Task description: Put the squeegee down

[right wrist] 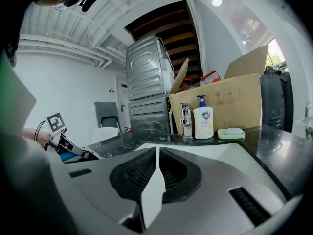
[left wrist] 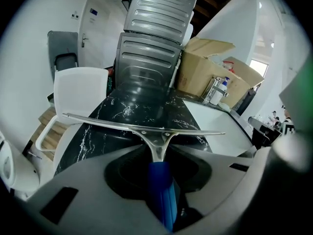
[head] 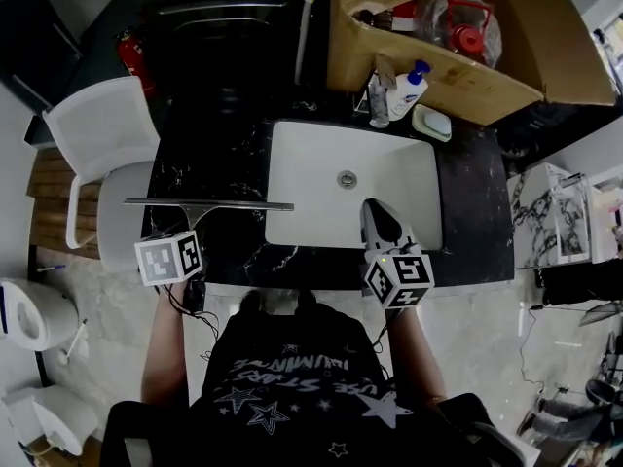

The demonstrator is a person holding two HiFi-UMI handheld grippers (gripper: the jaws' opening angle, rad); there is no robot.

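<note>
The squeegee has a long metal blade (head: 209, 204) and a blue handle (left wrist: 162, 192). My left gripper (head: 183, 230) is shut on that handle, its marker cube nearest me. The blade (left wrist: 142, 126) stretches crosswise over the black marble counter (head: 219, 163), left of the sink. I cannot tell whether it touches the stone. My right gripper (head: 375, 212) reaches over the front rim of the sink. In the right gripper view its jaws (right wrist: 155, 173) meet along a seam with nothing between them, so it is shut. The left gripper (right wrist: 61, 140) shows at the left of that view.
A white sink (head: 321, 163) is set in the counter. Behind it stand a faucet (head: 378, 100), a soap bottle (head: 407, 90), a soap dish (head: 431, 123) and an open cardboard box (head: 438, 76). A white chair (head: 107, 154) stands left of the counter, stacked grey appliances (head: 224, 37) behind it.
</note>
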